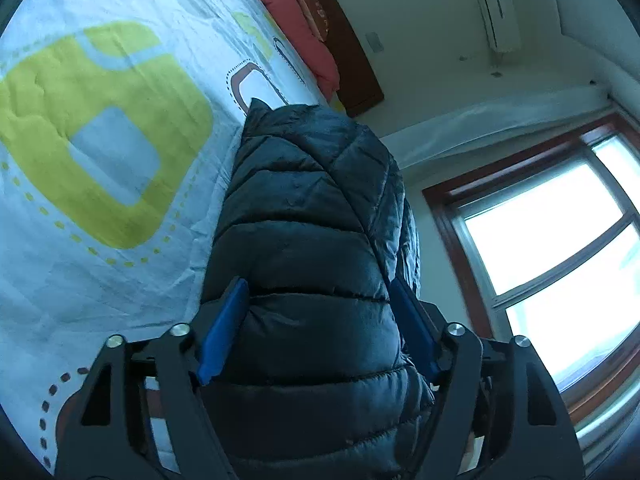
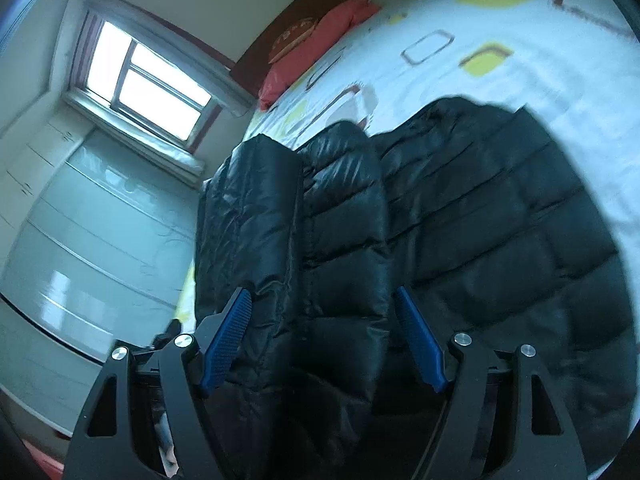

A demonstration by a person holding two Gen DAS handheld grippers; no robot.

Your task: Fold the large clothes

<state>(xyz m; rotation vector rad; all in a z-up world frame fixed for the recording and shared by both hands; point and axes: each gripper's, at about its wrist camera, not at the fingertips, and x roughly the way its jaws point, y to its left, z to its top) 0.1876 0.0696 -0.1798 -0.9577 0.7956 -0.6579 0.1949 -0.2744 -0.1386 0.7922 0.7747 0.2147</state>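
Observation:
A black quilted puffer jacket [image 1: 312, 200] lies on the patterned bed cover [image 1: 100, 140]. In the left wrist view a bulky fold of it fills the gap between the blue pads of my left gripper [image 1: 318, 284]. The jaws stand wide, and the padding is not pinched. In the right wrist view the jacket [image 2: 480, 200] spreads over the bed cover [image 2: 500, 92], with a raised folded part on its left. My right gripper [image 2: 322, 292] is open over that fold. The left pad [image 2: 228, 336] is at the fold's edge and the right pad sits clear of the fabric.
A red pillow [image 1: 296, 28] and a brown headboard [image 1: 356, 64] are at the bed's far end. A bright window [image 1: 560, 240] and a wall air conditioner [image 1: 496, 4] are beyond. A glossy pale cabinet [image 2: 100, 240] stands beside the bed under the window [image 2: 148, 80].

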